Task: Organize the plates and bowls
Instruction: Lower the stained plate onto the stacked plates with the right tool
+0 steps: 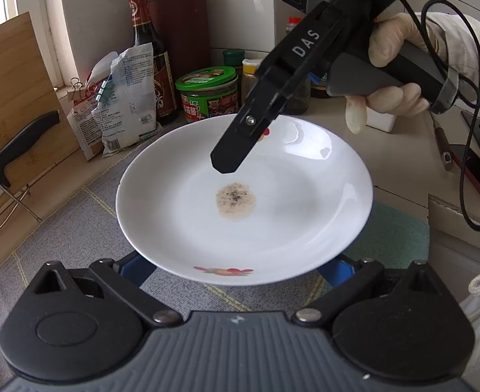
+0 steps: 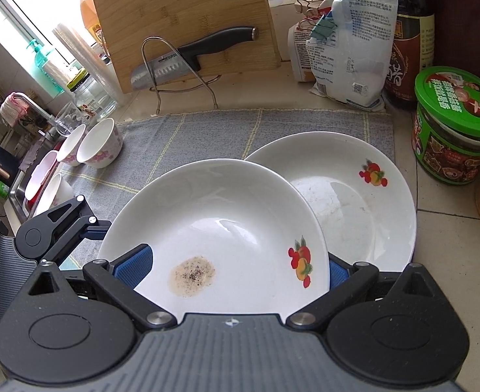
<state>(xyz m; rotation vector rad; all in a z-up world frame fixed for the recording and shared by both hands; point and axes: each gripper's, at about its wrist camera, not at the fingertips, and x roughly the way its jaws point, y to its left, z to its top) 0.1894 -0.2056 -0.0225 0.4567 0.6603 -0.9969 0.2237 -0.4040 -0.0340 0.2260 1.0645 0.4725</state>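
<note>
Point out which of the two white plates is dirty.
The nearer plate, overlapping the other plate, has a brown speckled residue patch in its well.

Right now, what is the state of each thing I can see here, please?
Stained plate, dirty, lying partly over the second plate.
Second plate, face up, faintly smeared.
Bowls, mouth up, empty.
Jar, lid on.
Bag, clipped shut.
Knife, stored in the wire rack.
Left hand-held gripper, open.
Right hand-held gripper, open.
</note>
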